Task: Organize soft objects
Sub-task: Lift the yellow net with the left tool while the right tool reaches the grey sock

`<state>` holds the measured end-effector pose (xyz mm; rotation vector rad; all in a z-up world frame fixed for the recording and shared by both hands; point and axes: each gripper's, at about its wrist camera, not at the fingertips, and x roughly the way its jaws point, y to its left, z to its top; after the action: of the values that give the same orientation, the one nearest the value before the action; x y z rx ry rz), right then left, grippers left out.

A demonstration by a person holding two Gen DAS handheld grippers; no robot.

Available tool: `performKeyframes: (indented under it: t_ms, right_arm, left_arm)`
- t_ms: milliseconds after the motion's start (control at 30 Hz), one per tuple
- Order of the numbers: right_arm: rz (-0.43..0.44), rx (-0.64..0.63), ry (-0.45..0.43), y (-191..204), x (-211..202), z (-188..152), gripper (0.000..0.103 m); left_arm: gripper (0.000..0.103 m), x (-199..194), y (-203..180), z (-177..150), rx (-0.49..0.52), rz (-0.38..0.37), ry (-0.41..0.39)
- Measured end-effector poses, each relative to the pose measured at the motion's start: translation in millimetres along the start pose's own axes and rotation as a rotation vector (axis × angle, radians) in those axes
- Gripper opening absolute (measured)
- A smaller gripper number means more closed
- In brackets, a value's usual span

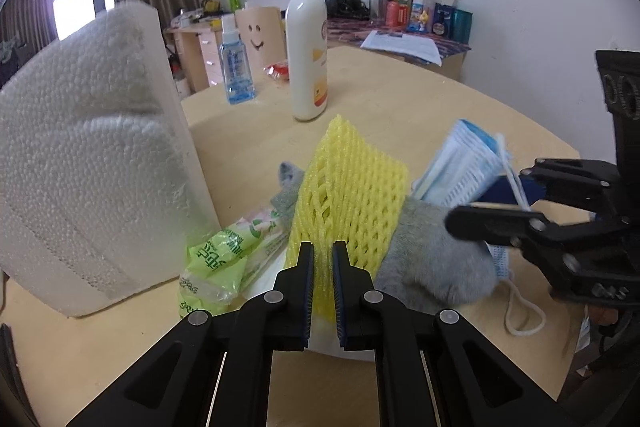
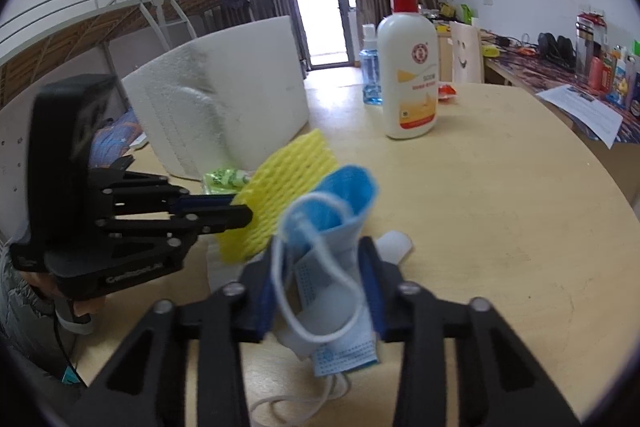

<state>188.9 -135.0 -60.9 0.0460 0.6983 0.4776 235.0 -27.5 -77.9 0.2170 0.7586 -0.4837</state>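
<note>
My left gripper (image 1: 323, 267) is shut on a yellow foam net (image 1: 348, 191) and holds it upright above the table; it also shows in the right wrist view (image 2: 280, 183). My right gripper (image 2: 320, 275) is shut on a folded blue face mask (image 2: 332, 223), whose white ear loops hang down. The mask (image 1: 464, 163) sits in the right gripper (image 1: 504, 203) in the left wrist view. A grey sock (image 1: 432, 259) lies on the table behind the net. A green tissue pack (image 1: 216, 255) lies left of the net.
A white styrofoam block (image 1: 88, 155) stands at the left on the wooden table (image 2: 500, 211). A white pump bottle (image 1: 307, 43) and a blue spray bottle (image 1: 236, 67) stand further back. A cluttered desk (image 1: 400, 27) is behind the table.
</note>
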Motion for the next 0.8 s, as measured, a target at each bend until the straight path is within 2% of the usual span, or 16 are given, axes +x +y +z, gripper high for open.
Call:
performKeyframes:
  t_ms: [33, 100, 200, 300, 500, 667, 700, 767, 800]
  right_arm:
    - [0.003, 0.009, -0.005, -0.8, -1.8, 0.3, 0.021]
    - [0.0, 0.019, -0.027, -1.2, -8.0, 2.3, 0.014]
    - [-0.003, 0.021, -0.051, -0.3, -17.4, 6.3, 0.01]
    - [-0.005, 0.016, -0.069, 1.0, -25.8, 10.3, 0.009]
    - [-0.043, -0.028, -0.057, 11.3, -29.5, 4.4, 0.01]
    - [-0.096, -0.06, -0.107, 21.8, -44.1, 4.5, 0.011]
    - [-0.101, -0.064, -0.118, 24.1, -47.0, 4.8, 0.016]
    - [-0.117, -0.075, -0.141, 30.1, -53.3, 5.5, 0.037]
    - [-0.122, -0.088, -0.155, 34.0, -57.1, 5.5, 0.054]
  left_arm:
    - [0.009, -4.3, 0.6, -0.5, -0.002, -0.007, -0.016]
    - [0.009, -9.6, 0.6, -1.0, -0.004, -0.009, -0.034]
    - [0.009, -16.8, -1.1, -1.2, 0.0, 0.002, -0.055]
    - [0.009, -28.2, -1.5, -1.6, 0.006, 0.011, -0.088]
    - [0.009, -54.7, 14.9, -4.2, -0.068, 0.047, -0.144]
    - [0.009, -82.5, 25.3, -12.4, -0.101, 0.075, -0.196]
    - [0.009, -86.6, 26.7, -14.4, -0.108, 0.076, -0.202]
    - [0.009, -94.0, 28.3, -18.9, -0.116, 0.087, -0.214]
    - [0.009, -96.7, 28.5, -20.8, -0.117, 0.091, -0.218]
